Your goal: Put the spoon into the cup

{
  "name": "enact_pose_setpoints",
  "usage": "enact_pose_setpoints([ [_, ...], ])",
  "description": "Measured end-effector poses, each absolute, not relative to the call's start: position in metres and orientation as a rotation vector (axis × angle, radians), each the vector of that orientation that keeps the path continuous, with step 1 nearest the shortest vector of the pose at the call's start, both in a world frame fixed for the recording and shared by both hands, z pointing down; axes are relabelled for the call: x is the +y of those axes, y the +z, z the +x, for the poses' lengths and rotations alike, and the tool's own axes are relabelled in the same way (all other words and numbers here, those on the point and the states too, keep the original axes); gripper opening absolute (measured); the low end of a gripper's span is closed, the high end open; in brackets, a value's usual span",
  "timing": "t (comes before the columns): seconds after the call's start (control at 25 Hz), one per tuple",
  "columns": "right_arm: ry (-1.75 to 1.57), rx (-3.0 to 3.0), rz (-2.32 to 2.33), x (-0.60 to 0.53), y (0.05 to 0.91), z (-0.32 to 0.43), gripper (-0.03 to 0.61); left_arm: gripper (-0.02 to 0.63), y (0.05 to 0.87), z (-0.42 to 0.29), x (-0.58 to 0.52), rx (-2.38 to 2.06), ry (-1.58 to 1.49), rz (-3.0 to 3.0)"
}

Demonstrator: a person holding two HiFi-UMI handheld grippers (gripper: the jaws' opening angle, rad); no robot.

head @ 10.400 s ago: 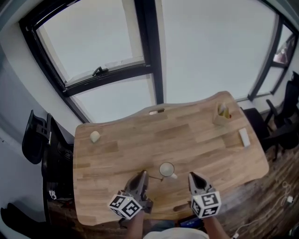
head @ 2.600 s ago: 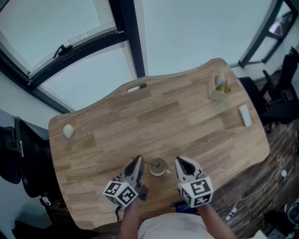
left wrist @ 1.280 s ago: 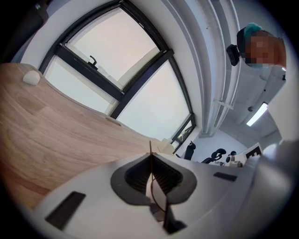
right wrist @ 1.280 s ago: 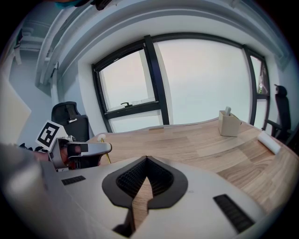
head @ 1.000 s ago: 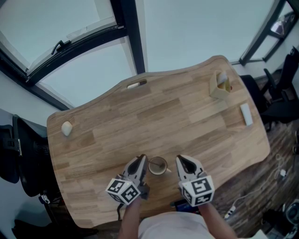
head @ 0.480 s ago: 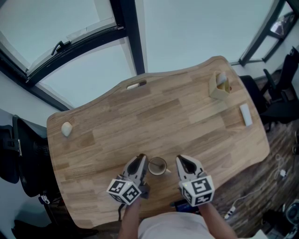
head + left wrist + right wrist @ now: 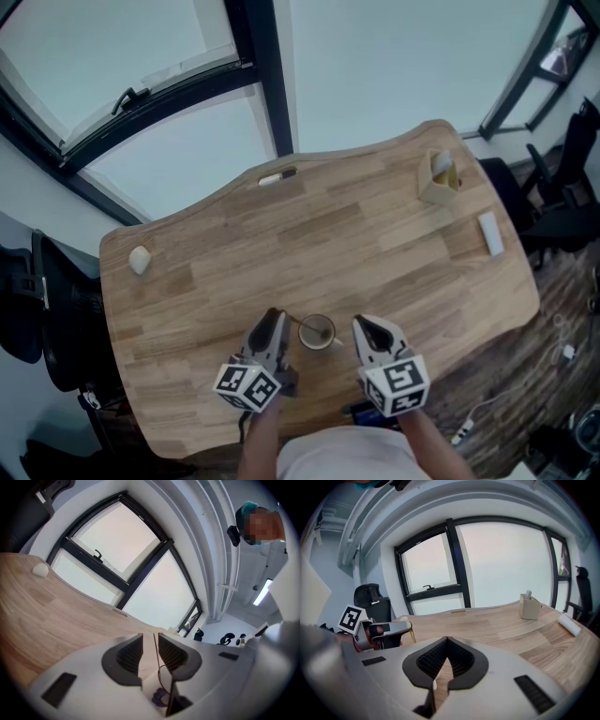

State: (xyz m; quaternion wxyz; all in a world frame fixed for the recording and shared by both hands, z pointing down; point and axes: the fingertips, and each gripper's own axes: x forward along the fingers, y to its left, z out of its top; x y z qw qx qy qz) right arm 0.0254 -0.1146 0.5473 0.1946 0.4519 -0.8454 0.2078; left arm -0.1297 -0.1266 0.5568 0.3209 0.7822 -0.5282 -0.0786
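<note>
Item, left gripper (image 7: 150, 639): my jaws stood narrowly apart. The thin handle of the spoon (image 7: 155, 651) ran up through the gap, nearer one pad, and I saw no firm clamp on it. I judged the gap deliberate, leaving the handle free to rest on its own.

Item, spoon: the lower end was seemingly down inside the cup (image 7: 317, 332), and the handle leaned out over the rim toward my left tips. I judged it as good as placed.

Item, cup: upright on the table (image 7: 394, 234), near the front edge, between my two grippers.

Item, right gripper (image 7: 447, 641): jaws together, nothing in them. It was held just beside the cup, probably parked there to steady it if needed.
</note>
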Motion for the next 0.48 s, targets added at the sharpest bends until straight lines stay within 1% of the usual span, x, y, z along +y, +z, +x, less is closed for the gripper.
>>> enact_pose_setpoints([
  [0.32,0.557,-2.388,1.308,-0.108,0.531,0.03,-0.003,0.081,0.533,-0.152,-0.118,-1.592,-0.119,2.105],
  [0.48,0.542,-2.402,1.328,-0.1,0.522,0.032,-0.003,0.081,0.514,-0.15,-0.112,-1.609,-0.103,2.165],
])
